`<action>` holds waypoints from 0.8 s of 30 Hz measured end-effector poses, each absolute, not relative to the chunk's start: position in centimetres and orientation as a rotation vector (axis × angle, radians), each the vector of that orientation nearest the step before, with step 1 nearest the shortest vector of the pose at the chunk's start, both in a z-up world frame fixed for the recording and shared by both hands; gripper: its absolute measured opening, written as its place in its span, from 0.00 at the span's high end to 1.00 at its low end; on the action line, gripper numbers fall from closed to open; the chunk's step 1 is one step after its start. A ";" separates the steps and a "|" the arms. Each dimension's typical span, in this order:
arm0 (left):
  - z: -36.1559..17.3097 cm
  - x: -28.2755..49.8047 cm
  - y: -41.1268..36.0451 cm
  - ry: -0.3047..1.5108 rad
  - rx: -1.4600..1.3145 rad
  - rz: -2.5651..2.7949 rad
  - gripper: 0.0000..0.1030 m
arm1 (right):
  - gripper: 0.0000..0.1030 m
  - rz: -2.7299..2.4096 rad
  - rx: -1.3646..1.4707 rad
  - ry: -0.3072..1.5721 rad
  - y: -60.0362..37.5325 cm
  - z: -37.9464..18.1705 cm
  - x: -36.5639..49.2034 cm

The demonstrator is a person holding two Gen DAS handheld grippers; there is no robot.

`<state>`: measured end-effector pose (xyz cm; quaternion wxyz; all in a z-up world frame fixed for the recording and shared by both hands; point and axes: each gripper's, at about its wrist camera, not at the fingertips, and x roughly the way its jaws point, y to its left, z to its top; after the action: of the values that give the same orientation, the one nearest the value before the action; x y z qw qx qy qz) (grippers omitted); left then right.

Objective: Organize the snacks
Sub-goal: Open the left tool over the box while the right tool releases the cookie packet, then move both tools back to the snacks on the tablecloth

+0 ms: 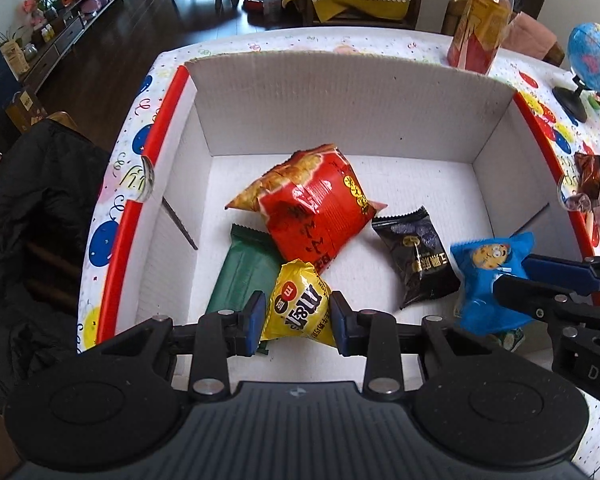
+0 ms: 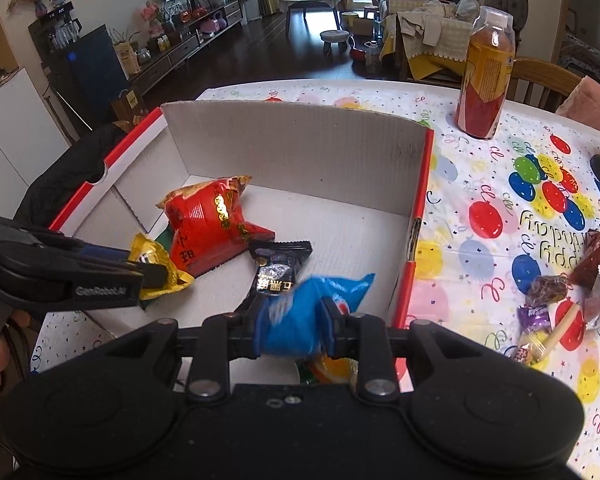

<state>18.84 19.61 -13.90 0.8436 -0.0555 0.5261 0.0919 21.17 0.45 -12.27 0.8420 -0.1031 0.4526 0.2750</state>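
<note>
A white cardboard box with red edges stands on the table. Inside lie a red snack bag, a green bar and a black packet. My left gripper is shut on a small yellow snack bag, held over the box's near side. My right gripper is shut on a blue cookie packet, also over the box near its right wall. The left view shows the right gripper with the blue packet; the right view shows the left gripper with the yellow bag.
A party tablecloth covers the table. Loose wrapped snacks lie to the right of the box. A tall orange bottle stands behind it, a small globe at far right. A dark jacket hangs left of the table.
</note>
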 end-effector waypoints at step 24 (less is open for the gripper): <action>-9.2 15.3 18.0 1.012 -0.145 0.161 0.43 | 0.46 0.606 -0.126 0.894 -2.6 -8.7 18.1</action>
<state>15.34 17.99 -9.21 0.8690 -0.0693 0.4839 0.0770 18.07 -2.57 -8.69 0.8558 -0.0598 0.4255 0.2881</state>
